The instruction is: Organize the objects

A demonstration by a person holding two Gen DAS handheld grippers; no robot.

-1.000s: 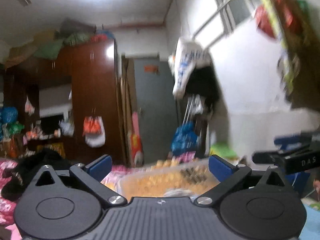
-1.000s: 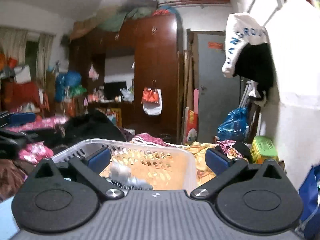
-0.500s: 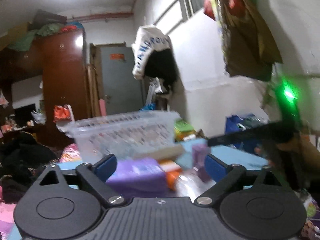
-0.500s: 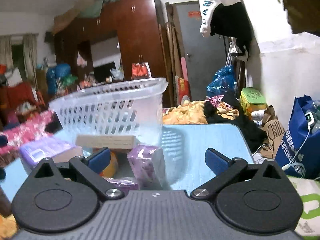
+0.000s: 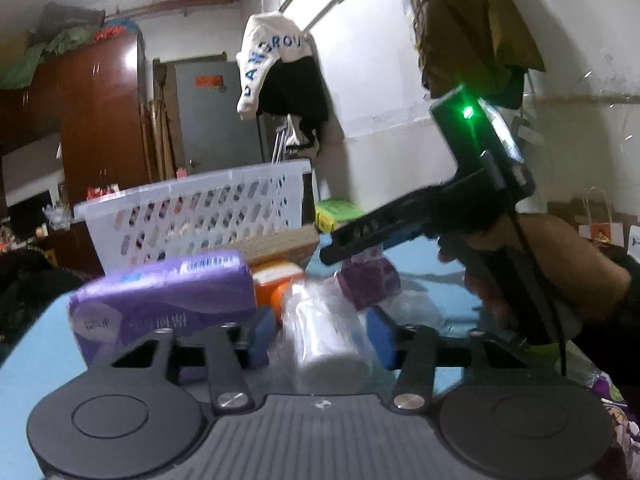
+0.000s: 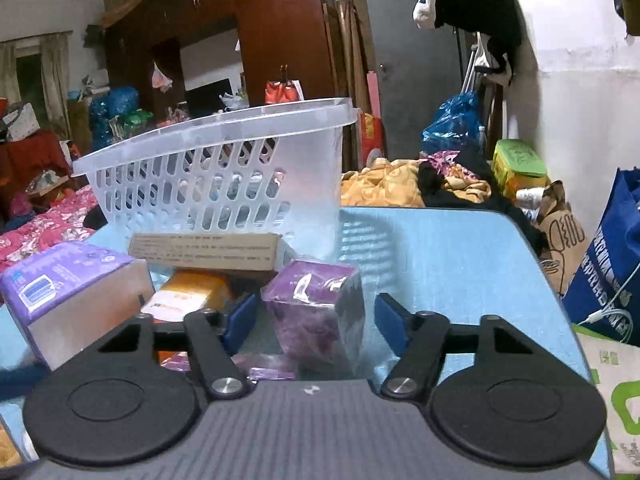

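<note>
A white slotted basket (image 5: 200,216) (image 6: 224,184) stands at the back of a light blue table (image 6: 448,256). In front of it lie a purple tissue pack (image 5: 168,300) (image 6: 60,276), a brown cardboard box (image 6: 204,256), an orange box (image 6: 188,300), a purple wrapped cube (image 6: 316,312) and a clear plastic roll (image 5: 324,340). My left gripper (image 5: 322,336) is open with the clear roll between its fingers. My right gripper (image 6: 312,316) is open around the purple cube; it also shows in the left wrist view (image 5: 420,216).
A blue bag (image 6: 612,264) and a brown paper bag (image 6: 560,236) stand right of the table. Clothes (image 6: 400,184) and a green box (image 6: 516,164) pile behind it. A dark wardrobe (image 6: 256,40) and grey door (image 6: 412,40) are at the back.
Both grippers have dropped from above the basket down to the table and moved in on the items; the roll and the purple cube now sit between their fingers.
</note>
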